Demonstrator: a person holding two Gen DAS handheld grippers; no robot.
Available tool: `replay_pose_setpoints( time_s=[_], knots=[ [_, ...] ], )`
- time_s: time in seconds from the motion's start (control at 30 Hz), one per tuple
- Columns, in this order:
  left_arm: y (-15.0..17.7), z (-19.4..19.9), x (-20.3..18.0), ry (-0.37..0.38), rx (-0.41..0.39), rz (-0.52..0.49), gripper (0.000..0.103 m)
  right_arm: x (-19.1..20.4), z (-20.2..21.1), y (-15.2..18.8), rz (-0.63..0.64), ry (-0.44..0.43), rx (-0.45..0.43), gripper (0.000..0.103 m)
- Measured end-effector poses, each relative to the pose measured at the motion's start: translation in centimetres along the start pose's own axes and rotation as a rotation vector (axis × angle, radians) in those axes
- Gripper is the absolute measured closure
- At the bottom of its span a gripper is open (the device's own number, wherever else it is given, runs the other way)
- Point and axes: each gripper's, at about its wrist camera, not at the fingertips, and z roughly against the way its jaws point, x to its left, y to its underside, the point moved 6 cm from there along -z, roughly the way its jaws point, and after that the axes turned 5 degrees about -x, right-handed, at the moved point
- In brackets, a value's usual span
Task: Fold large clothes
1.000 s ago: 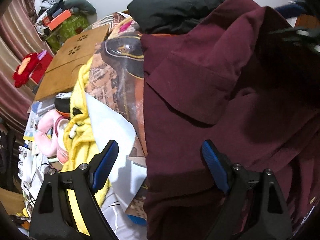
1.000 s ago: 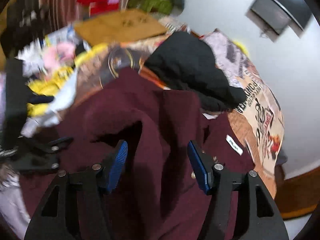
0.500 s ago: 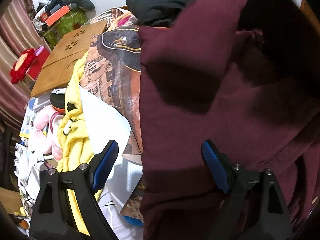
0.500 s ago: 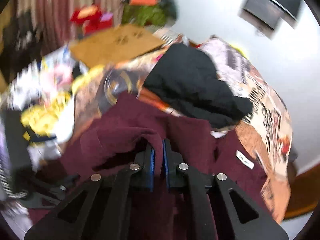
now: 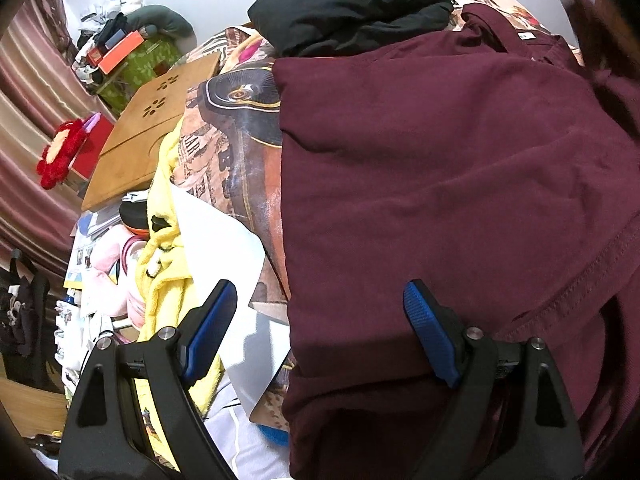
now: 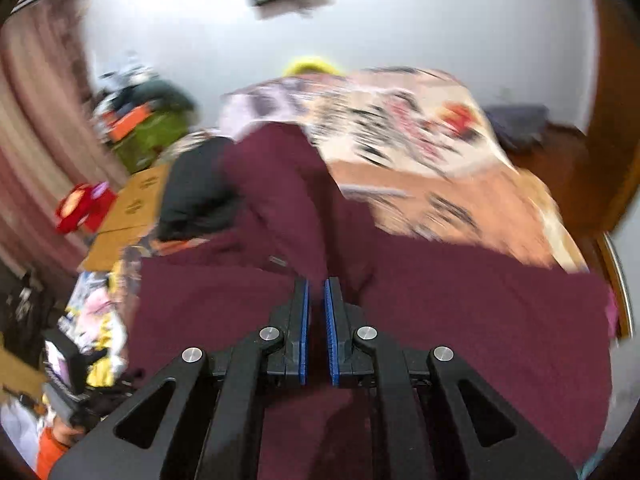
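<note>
Right wrist view, blurred: right gripper closed, apparently pinching the maroon shirt on the bed mid-fold; left gripper open over it; next, lay the fold flat

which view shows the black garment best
The left wrist view: the folded black garment is sharp there, lying on the bedspread beyond the maroon shirt. The right wrist view shows it only as a blurred dark patch beside the shirt.
</note>
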Motion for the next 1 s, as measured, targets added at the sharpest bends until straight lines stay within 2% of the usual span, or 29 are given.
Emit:
replay_pose_setpoints(
  time_s=[0.17,0.33,0.4,0.43,0.47,0.57,0.67,0.73,0.87,0.9,0.93,0.97,1.0],
  knots=[
    [-0.1,0.1,0.0,-0.009,0.01,-0.004,0.018,-4.6,0.2,3.1,-0.104,0.04,0.072,0.096],
    [-0.9,1.0,-0.1,-0.024,-0.006,-0.015,0.018,-5.7,0.2,2.8,-0.151,0.05,0.104,0.092],
    [-1.8,1.9,-0.1,-0.024,-0.034,-0.011,0.018,-5.8,-0.3,2.3,-0.178,0.033,0.119,0.076],
    [-2.3,2.2,-0.2,-0.021,-0.046,-0.01,0.018,-5.7,-0.6,1.9,-0.19,0.025,0.116,0.059],
    [-2.9,2.6,-0.3,-0.021,-0.06,-0.008,0.018,-5.5,-0.9,1.3,-0.192,0.013,0.108,0.053],
    [-4.8,3.6,-0.6,-0.014,-0.101,-0.001,0.017,-4.9,-2.7,0.1,-0.182,-0.031,0.099,0.053],
    [-6.7,4.1,-1.1,0.033,-0.122,0.026,0.013,-5.3,-5.5,-1.2,-0.224,-0.037,0.126,0.053],
    [-7.8,4.0,-1.6,0.08,-0.123,0.045,0.013,-6.4,-6.9,-2.0,-0.267,-0.015,0.118,0.053],
    [-9.2,3.1,-2.6,0.14,-0.108,0.068,0.013,-9.0,-10.3,-3.0,-0.368,0.013,0.16,0.054],
    [-9.4,2.7,-2.9,0.156,-0.098,0.075,0.013,-9.3,-10.8,-3.0,-0.372,0.012,0.159,0.056],
    [-9.4,2.7,-3.1,0.165,-0.091,0.079,0.013,-9.3,-11.1,-3.1,-0.366,0.015,0.162,0.072],
    [-9.3,2.4,-3.4,0.177,-0.083,0.082,0.013,-9.2,-11.2,-3.0,-0.356,0.008,0.172,0.08],
    [-9.3,2.2,-3.7,0.19,-0.074,0.084,0.013,-9.0,-11.1,-3.1,-0.354,-0.005,0.167,0.081]
  ],
)
